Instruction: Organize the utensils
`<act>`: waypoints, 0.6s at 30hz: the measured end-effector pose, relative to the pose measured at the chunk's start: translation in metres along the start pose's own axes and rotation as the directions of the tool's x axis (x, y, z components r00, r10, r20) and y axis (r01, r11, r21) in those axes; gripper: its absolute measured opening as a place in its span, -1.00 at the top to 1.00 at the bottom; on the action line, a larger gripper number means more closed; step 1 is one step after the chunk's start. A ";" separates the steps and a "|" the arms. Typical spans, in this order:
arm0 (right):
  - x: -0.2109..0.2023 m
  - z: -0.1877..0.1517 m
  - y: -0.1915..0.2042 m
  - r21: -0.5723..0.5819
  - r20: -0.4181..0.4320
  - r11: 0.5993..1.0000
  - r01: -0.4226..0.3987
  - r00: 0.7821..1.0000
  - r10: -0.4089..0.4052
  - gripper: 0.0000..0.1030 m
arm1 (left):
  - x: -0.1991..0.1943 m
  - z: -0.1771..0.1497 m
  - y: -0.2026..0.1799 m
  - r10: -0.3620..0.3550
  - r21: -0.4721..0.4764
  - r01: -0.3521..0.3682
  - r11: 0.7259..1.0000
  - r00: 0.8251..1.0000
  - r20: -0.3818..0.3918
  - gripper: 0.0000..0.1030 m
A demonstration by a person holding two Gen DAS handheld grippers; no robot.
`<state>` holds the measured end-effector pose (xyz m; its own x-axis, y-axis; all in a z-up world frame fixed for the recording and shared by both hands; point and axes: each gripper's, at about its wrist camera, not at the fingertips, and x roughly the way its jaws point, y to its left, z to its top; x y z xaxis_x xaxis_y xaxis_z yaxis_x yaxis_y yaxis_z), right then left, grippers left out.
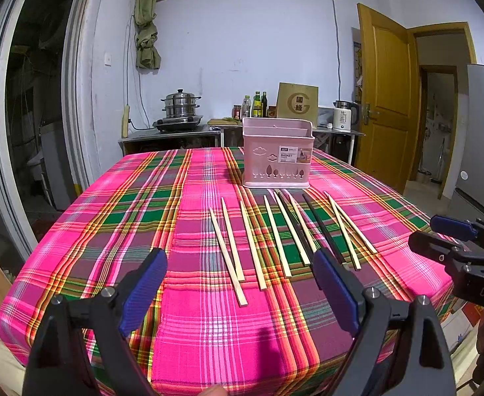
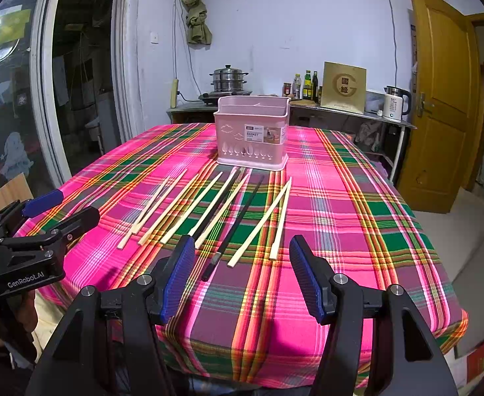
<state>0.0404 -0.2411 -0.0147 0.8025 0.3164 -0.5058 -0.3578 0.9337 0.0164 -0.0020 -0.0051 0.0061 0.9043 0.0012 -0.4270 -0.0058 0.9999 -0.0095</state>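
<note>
In the left wrist view, the left gripper (image 1: 238, 292) is hovering with jaws spread wide and holding nothing; pale wooden chopsticks (image 1: 232, 241) and black chopsticks (image 1: 324, 229) are lying on the pink plaid tablecloth (image 1: 110, 217) just ahead, the pink plastic utensil basket (image 1: 276, 153) standing beyond. In the right wrist view, the right gripper (image 2: 242, 279) is likewise gaping empty, chopsticks fanning out ahead of its fingertips, basket farther on.

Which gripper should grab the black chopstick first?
Probably right. The right gripper is open, with the black chopstick's near end lying between its fingers. The left gripper, also open, faces the light chopsticks further left.
</note>
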 end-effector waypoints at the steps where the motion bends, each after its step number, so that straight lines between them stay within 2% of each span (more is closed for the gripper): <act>1: 0.000 0.000 0.000 0.000 0.000 1.000 0.000 1.000 0.000 -0.17 | 0.000 0.000 0.000 -0.001 -0.001 0.001 1.000 1.000 -0.001 -0.78; 14: 0.003 0.001 -0.001 0.002 -0.001 1.000 0.000 1.000 0.000 -0.17 | 0.006 -0.002 0.005 -0.014 -0.023 0.013 1.000 1.000 -0.021 -0.78; 18: 0.008 0.002 -0.004 0.005 -0.004 1.000 -0.003 1.000 0.003 -0.17 | 0.014 0.000 0.013 -0.031 -0.060 0.028 0.998 0.998 -0.048 -0.78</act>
<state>0.0491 -0.2414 -0.0174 0.7994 0.3185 -0.5095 -0.3577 0.9336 0.0223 0.0102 0.0079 -0.0003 0.8826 -0.0301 -0.4692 -0.0062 0.9971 -0.0755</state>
